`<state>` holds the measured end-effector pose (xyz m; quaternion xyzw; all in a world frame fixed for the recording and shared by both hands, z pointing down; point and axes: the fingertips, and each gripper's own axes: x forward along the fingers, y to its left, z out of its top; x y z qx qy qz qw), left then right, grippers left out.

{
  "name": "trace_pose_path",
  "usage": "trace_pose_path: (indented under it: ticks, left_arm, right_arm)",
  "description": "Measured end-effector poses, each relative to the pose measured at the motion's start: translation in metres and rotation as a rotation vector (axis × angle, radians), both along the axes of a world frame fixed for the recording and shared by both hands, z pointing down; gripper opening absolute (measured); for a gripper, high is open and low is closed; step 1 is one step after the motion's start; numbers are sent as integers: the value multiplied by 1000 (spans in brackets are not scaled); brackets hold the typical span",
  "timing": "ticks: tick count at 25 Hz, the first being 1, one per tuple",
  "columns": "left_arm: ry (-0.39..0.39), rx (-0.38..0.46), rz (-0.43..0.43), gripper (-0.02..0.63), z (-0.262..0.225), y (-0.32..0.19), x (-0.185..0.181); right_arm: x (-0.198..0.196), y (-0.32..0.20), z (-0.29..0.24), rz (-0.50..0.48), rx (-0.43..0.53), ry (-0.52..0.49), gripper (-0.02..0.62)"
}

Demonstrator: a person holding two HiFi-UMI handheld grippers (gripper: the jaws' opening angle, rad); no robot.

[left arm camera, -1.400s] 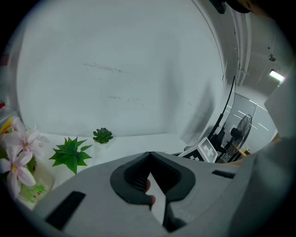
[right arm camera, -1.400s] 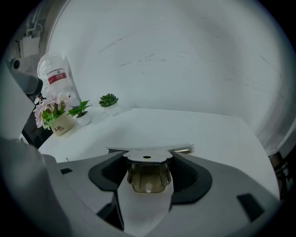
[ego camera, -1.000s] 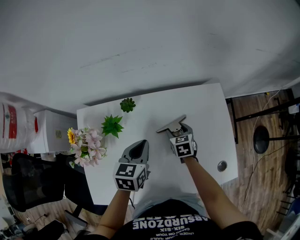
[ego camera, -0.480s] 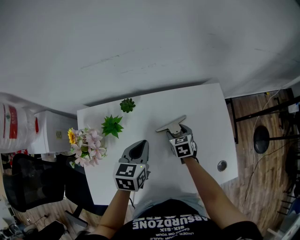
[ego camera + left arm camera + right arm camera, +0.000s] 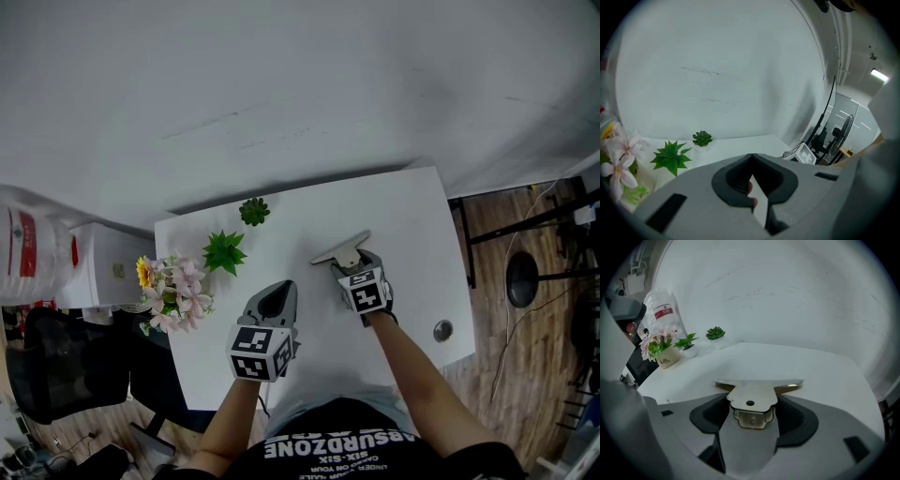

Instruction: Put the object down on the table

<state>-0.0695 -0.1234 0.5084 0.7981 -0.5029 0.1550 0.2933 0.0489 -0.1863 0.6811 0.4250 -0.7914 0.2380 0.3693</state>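
Right gripper view gave me the clearest look: the right gripper [image 5: 752, 414] had its jaws clamped tight on the stubby handle of a metal scraper [image 5: 754, 383], with the wide flat blade sticking out past the jaw tips, crosswise and roughly level. From the head view that blade sat over the middle of the white table [image 5: 403, 216], angled a bit toward the far left, but I honestly couldn't tell whether it was touching the tabletop or just above it. The left gripper [image 5: 751, 157] had its jaws pressed together at the tips with nothing caught between them, and it was parked over the near edge of the table, to the left of the other one and well apart from the scraper. Over on the far left side stood a small succulent [image 5: 254, 210], a spiky green plant [image 5: 225, 251] and a pot of flowers [image 5: 173, 291], all well clear of both tools.
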Motion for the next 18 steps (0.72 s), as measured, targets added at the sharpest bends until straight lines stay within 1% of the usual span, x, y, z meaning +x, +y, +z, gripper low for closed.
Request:
trace_pose_path:
  ticks: [5,12,14,18]
  left_arm:
    - [-1,13,1,6,-4,2,0]
    - [-12,23,7,6,-7,8,2]
    - [-11,27,10,6,-9,9,3]
    - [-12,35,15,6,-12,12,6]
  right_arm:
    - [1,8,4,-13,-24,9,291]
    - [15,23,-2,5,-44,7,291]
    - [19,25,-7,20,-33,-4,291]
    - [23,27,-28,48,22,-52,288]
